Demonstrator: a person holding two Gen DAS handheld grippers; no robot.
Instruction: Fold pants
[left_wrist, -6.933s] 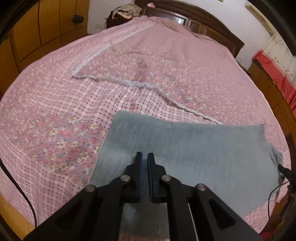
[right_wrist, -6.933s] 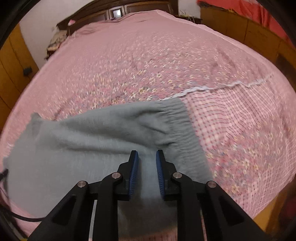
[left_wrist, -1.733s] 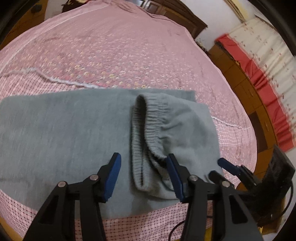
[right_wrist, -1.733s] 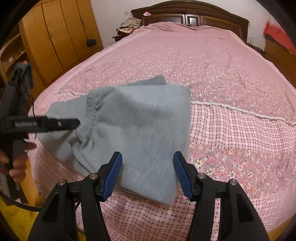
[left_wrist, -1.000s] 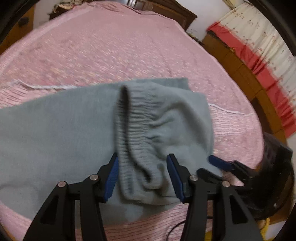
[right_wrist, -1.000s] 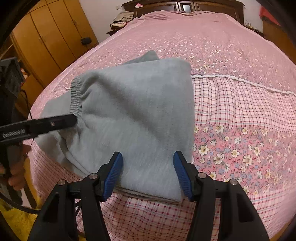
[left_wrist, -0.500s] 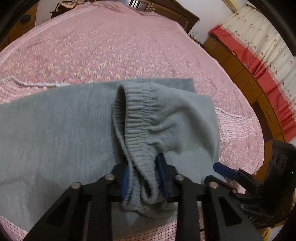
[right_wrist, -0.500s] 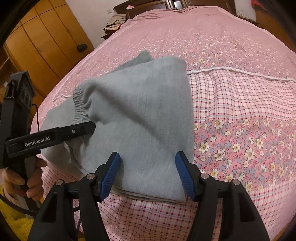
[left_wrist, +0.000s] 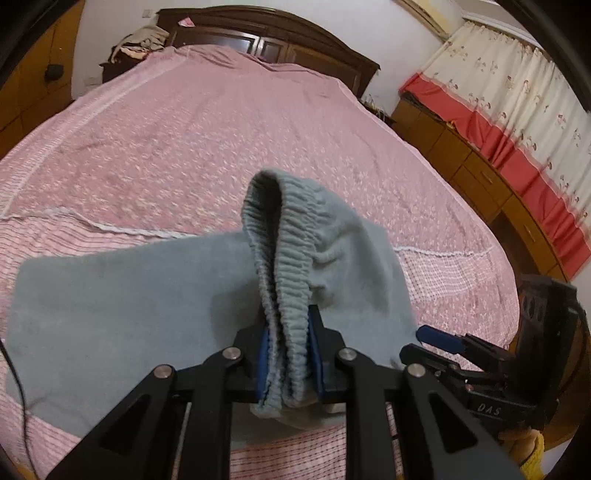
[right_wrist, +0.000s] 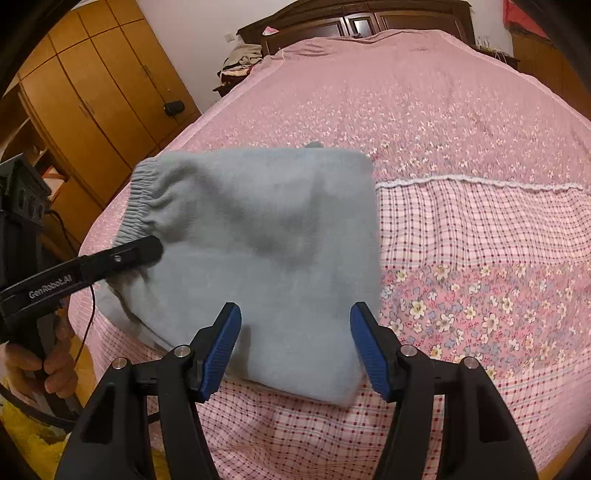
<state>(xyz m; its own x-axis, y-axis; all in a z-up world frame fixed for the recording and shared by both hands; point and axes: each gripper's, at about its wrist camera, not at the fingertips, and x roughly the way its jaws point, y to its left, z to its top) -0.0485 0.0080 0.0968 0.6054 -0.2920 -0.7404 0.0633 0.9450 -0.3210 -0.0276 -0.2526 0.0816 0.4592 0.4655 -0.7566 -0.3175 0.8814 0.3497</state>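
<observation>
Grey sweatpants (left_wrist: 110, 306) lie part-folded on the pink bed. My left gripper (left_wrist: 290, 354) is shut on their ribbed elastic waistband (left_wrist: 284, 258) and holds it lifted above the flat legs. In the right wrist view the pants (right_wrist: 266, 240) show as a folded slab, with the left gripper (right_wrist: 144, 251) pinching the waistband (right_wrist: 140, 199) at its left edge. My right gripper (right_wrist: 295, 343) is open and empty, its jaws wide over the near edge of the fold. It also shows at the lower right of the left wrist view (left_wrist: 439, 338).
The pink floral and checked bedspread (left_wrist: 221, 140) covers the bed up to a dark wooden headboard (left_wrist: 266, 37). Wooden wardrobes (right_wrist: 92, 92) stand on the left, low cabinets and red-trimmed curtains (left_wrist: 517, 122) on the right. A cable (left_wrist: 14, 387) trails at the bed's near left edge.
My left gripper has closed on the waistband and lifted it up off the legs. My right gripper stays open over the fold's near edge.
</observation>
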